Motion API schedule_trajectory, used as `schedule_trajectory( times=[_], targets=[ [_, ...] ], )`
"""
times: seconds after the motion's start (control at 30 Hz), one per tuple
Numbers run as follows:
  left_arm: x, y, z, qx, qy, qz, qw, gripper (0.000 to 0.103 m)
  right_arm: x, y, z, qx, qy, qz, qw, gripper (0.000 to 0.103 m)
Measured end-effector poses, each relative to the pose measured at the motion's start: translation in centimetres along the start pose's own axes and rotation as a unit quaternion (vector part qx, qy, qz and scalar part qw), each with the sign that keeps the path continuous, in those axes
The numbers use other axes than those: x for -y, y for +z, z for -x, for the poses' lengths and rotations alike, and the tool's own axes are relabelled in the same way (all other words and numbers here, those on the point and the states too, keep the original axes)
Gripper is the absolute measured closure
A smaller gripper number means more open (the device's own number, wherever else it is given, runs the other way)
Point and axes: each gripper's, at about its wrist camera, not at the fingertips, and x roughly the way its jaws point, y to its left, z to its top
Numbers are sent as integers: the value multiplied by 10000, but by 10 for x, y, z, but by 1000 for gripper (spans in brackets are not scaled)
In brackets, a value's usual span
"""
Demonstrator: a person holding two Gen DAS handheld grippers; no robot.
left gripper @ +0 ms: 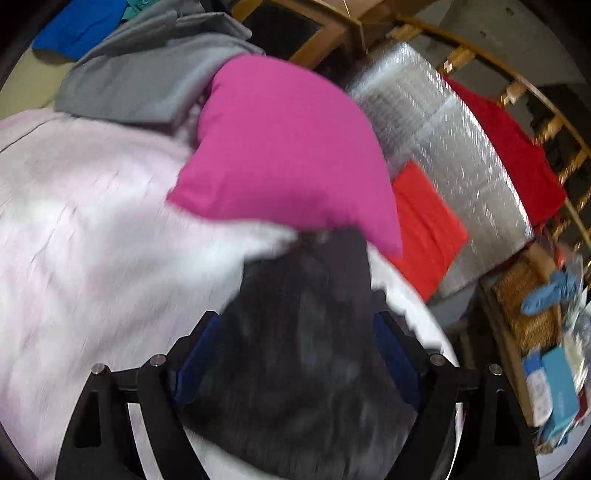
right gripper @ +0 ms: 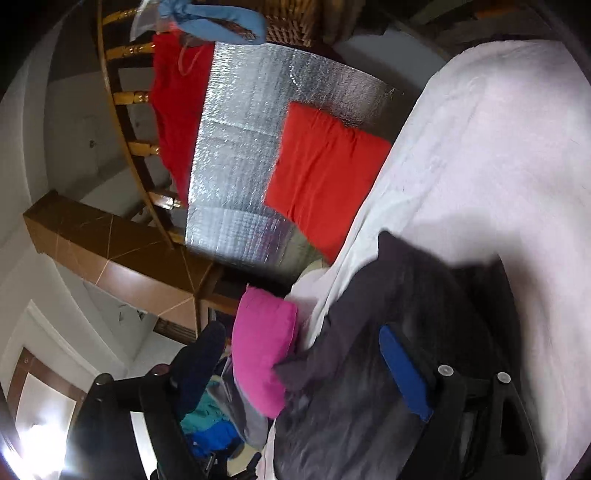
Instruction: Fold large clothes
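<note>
A dark grey garment [left gripper: 303, 354] is bunched between the blue-padded fingers of my left gripper [left gripper: 299, 332], which is shut on it above a pale pink bed cover [left gripper: 74, 229]. In the right wrist view the same dark garment [right gripper: 369, 387] lies across my right gripper [right gripper: 295, 354]; its jaws stand wide apart, with one blue pad [right gripper: 402, 373] against the cloth and the other finger [right gripper: 199, 354] clear of it. A magenta folded piece [left gripper: 280, 147] lies just beyond the dark garment, also in the right wrist view [right gripper: 262, 347].
A grey folded garment [left gripper: 147, 77] and a blue one [left gripper: 77, 29] lie at the far side. A silver foil mat [left gripper: 450, 155] carries an orange-red folded piece [left gripper: 424, 225] and a red cloth [left gripper: 513, 147]. A wooden railing [right gripper: 125, 122] stands behind.
</note>
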Motion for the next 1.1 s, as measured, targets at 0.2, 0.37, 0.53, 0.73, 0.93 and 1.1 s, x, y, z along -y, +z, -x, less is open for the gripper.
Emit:
schedule_trajectory(
  times=[0.2, 0.37, 0.53, 0.73, 0.93, 1.1],
  targets=[
    [-3, -56, 13, -740, 98, 144, 9971, 18, -4, -54, 36, -164, -500, -218, 9984, 14],
    [-13, -76, 3, -1005, 346, 315, 9938, 18, 11, -91, 44, -551, -1148, -451, 9908, 14],
    [-23, -80, -14, -1137, 286, 809, 9898, 18, 30, -107, 30, -843, -1558, -564, 9826, 14],
    [-28, -72, -35, -953, 332, 1159, 9881, 17, 60, -93, 12, -601, -1878, -804, 9771, 14],
    [-20, -71, -42, -770, 507, 1264, 9877, 7, 63, -88, 4, -258, -1898, -555, 9799, 11],
    [0, -73, -52, -760, 829, 748, 9908, 3, 45, -95, -11, -165, -2162, 30, 9762, 0]
  ],
)
